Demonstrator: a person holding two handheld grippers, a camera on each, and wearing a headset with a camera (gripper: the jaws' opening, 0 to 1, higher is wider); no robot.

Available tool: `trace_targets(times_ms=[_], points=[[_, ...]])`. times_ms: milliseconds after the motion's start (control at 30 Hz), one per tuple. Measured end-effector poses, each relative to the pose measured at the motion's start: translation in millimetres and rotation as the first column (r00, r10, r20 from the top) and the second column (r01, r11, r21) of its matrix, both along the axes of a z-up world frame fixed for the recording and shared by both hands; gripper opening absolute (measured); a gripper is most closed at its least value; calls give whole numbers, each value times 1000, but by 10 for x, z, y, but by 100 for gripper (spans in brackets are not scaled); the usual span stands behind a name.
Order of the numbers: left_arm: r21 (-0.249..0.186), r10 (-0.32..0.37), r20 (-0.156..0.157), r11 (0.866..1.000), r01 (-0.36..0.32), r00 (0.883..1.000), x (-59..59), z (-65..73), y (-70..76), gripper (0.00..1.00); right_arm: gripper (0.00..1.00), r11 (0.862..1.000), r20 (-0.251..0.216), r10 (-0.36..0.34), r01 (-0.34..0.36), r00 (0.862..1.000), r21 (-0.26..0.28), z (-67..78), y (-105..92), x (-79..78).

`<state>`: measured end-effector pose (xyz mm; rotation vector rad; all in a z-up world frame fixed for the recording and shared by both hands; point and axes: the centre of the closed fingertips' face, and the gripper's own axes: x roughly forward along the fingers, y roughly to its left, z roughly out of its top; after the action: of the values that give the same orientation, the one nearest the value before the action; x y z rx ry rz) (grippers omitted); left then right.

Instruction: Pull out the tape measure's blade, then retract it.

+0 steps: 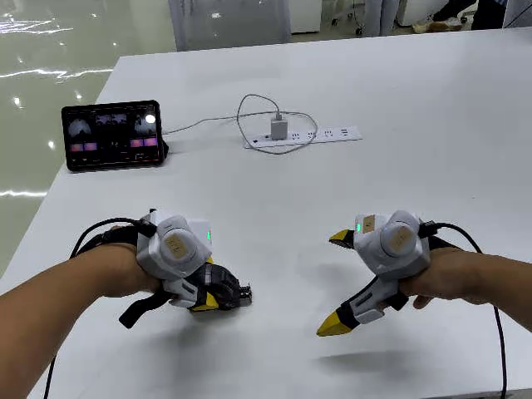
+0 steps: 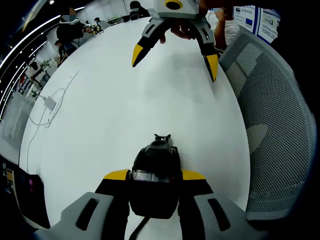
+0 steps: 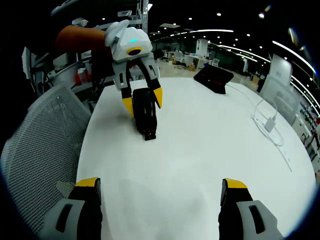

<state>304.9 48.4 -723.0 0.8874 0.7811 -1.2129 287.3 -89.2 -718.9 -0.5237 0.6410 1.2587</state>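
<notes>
The fingers of the left gripper [image 1: 214, 297] are clamping the black tape measure [image 2: 156, 170], which is resting on the table [image 1: 332, 183] at seven o'clock in the head view. At five o'clock, the right gripper [image 1: 334, 284] is holding its fingers wide apart, gripping nothing.

A: Head view?
B: High and near; looks forward and down across the white table [image 1: 399, 100].
A: Gripper views?
B: Low over the tabletop, facing each other: left sees the right gripper [image 2: 174, 68], right sees the left gripper [image 3: 143, 104]. All three share the charger [image 1: 278, 127].
</notes>
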Motion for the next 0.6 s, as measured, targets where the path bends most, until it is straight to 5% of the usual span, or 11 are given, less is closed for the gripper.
trace_targets(times_ms=[600], points=[[-20, 8, -12, 1000, -8, 1000, -2, -12, -8, 32, 99, 999, -9, 43, -42, 999, 26, -103, 467, 155]])
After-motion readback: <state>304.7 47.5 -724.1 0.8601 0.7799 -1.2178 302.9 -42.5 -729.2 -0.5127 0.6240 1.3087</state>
